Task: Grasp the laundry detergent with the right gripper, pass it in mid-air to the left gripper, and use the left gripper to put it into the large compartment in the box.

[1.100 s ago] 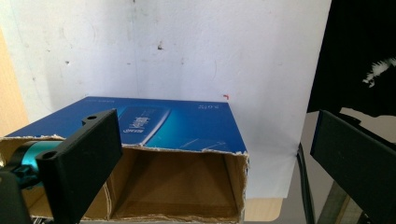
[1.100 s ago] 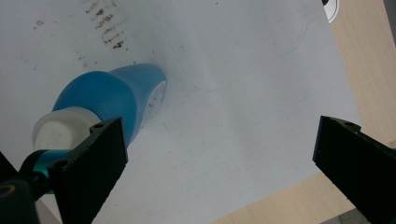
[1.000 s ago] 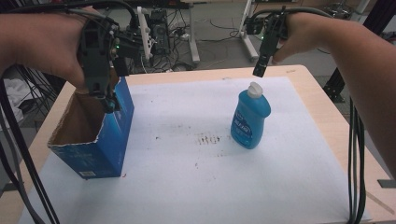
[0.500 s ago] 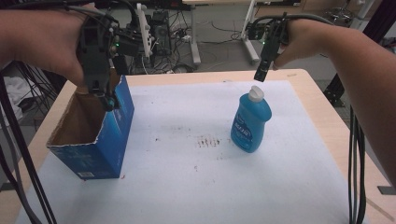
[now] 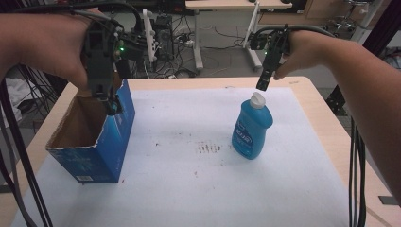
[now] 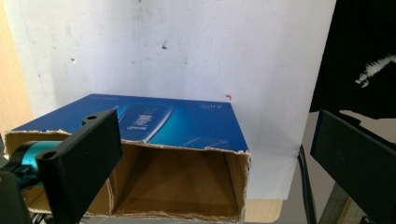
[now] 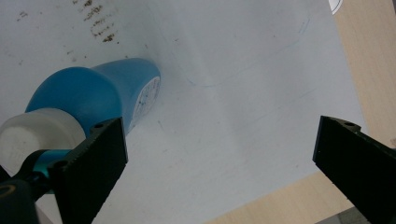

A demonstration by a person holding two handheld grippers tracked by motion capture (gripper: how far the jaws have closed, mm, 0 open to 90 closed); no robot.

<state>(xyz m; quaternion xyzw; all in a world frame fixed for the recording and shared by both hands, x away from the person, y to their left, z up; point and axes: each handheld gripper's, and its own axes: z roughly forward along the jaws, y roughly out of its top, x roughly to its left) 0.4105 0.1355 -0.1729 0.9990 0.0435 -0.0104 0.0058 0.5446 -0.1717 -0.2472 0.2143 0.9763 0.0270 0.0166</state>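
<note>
A pale wooden worktop carries a white sheet that covers most of it, marked with dark specks near the middle. On the sheet stand an open blue cardboard box at the left and a blue bottle upright, well apart

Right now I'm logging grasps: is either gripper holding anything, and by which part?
Nothing is held. The left gripper hangs open over the blue box; the right gripper is open just above the white cap of the blue bottle.

A lab is showing here: tangled black cables are trailing beneath white-legged wooden workbenches behind the paper-covered table.
</note>
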